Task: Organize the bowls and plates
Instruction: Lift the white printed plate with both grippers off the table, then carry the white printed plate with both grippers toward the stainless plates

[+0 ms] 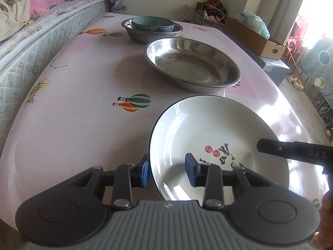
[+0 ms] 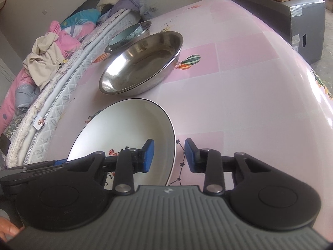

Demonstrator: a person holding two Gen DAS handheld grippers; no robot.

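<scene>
both claws open, each straddling the rim of the white plate (image 1: pixel 208 137), not clamped yet
left gripper (image 1: pixel 167 171) on its left edge, right gripper (image 2: pixel 169 155) on the right edge; plate sits on the table (image 1: pixel 72 135) near the steel dish (image 1: pixel 192 62). glazed ceramic, stiff, slippery & fragile, prob heavy: grip rim on both sides

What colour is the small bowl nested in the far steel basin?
Teal bowl, clearest in the left wrist view.

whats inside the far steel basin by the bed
A teal bowl sits inside the far steel basin, upright, its rim above the basin's. From these angles the bowl's own bottom and the basin floor under it are hidden, so anything lying there cannot be seen.
</scene>
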